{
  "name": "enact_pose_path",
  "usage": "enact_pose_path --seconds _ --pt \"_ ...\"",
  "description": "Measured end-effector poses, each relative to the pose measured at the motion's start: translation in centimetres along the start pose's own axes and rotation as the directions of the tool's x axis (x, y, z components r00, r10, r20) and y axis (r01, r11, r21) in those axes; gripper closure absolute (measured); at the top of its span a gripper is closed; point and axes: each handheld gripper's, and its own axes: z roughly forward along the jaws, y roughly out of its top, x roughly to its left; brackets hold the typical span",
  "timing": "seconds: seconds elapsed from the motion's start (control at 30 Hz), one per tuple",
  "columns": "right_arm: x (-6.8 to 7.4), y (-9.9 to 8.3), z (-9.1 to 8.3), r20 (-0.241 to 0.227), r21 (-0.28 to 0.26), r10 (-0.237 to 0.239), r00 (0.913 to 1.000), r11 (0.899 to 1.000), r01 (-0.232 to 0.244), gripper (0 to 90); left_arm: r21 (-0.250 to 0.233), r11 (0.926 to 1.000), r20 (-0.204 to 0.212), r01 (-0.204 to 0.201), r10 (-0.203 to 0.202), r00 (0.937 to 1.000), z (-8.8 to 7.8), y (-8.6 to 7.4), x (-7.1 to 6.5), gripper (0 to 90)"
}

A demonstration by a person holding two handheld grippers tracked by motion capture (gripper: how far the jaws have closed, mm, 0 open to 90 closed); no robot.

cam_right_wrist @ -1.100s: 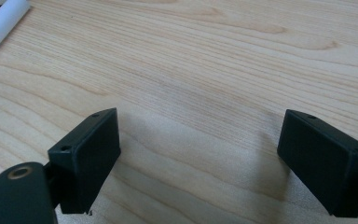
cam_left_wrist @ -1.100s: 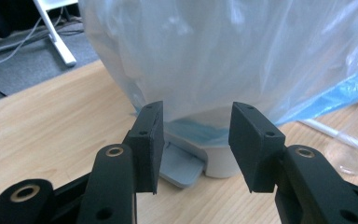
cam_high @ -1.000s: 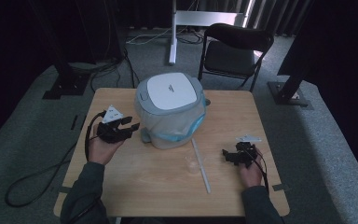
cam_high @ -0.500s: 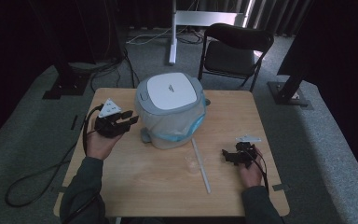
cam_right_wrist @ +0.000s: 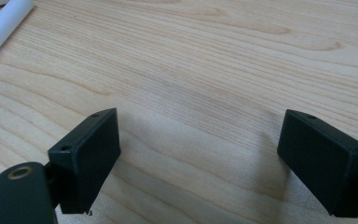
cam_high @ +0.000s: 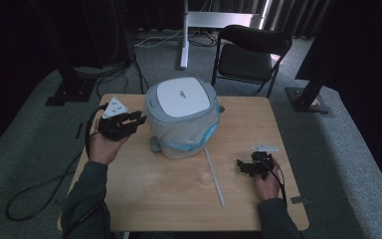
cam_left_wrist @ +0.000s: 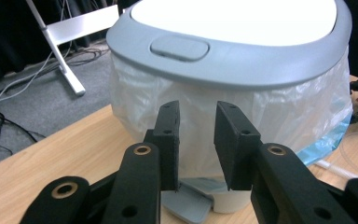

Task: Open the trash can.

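A small pedal bin (cam_high: 181, 117) with a white lid, a grey rim and a clear plastic liner stands at the back middle of the wooden table (cam_high: 154, 199). My left gripper (cam_high: 138, 118) is held just left of it, pointing at its side. In the left gripper view the jaws stand a little apart with nothing between them (cam_left_wrist: 196, 112), the bin (cam_left_wrist: 242, 46) close ahead and its grey pedal (cam_left_wrist: 189, 205) below. My right gripper (cam_high: 243, 167) rests low at the table's right. Its jaws are spread wide over bare wood (cam_right_wrist: 200, 135).
A thin white tube (cam_high: 214, 177) lies on the table between the bin and the right gripper, and one end of the tube (cam_right_wrist: 2, 28) is in the right gripper view. A black folding chair (cam_high: 251, 50) stands behind the table. Cables lie on the floor to the left.
My left gripper has drifted a little farther from the person, staying beside the bin. The right gripper has not moved.
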Motion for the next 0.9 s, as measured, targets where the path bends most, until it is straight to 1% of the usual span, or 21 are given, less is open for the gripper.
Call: enact_pose_path --seconds 0.17,0.3,0.43,0.53,0.63,0.8,0.9 --pt "0.0 0.0 0.0 0.000 0.000 0.000 1.0000 1.000 0.000 11.9 -0.012 0.9998 0.004 -0.014 0.014 0.9999 0.0 1.1 0.0 74.0" --pt "0.0 0.0 0.0 0.000 0.000 0.000 1.0000 1.000 0.000 12.0 -0.007 0.9997 0.008 -0.024 0.024 0.9997 0.4 1.9 0.2 77.9" --pt "0.0 0.0 0.0 0.000 0.000 0.000 1.0000 1.000 0.000 12.0 -0.011 0.9998 0.016 -0.014 0.014 0.9998 1.0 2.5 0.5 83.6" --pt "0.0 0.0 0.0 0.000 0.000 0.000 1.0000 1.000 0.000 11.9 -0.017 0.9998 0.017 -0.013 0.013 0.9998 1.2 2.8 0.6 86.4" --pt "0.0 0.0 0.0 0.000 0.000 0.000 1.0000 1.000 0.000 11.9 -0.021 0.9997 0.022 -0.011 0.011 0.9997 1.8 3.5 0.8 89.5" --pt "0.0 0.0 0.0 0.000 0.000 0.000 1.0000 1.000 0.000 12.0 -0.005 1.0000 0.017 -0.008 0.008 0.9998 2.8 3.9 0.9 89.7" --pt "0.0 0.0 0.0 0.000 0.000 0.000 1.0000 1.000 0.000 11.9 -0.011 0.9999 0.015 0.006 -0.005 0.9999 3.2 4.0 1.0 89.7"
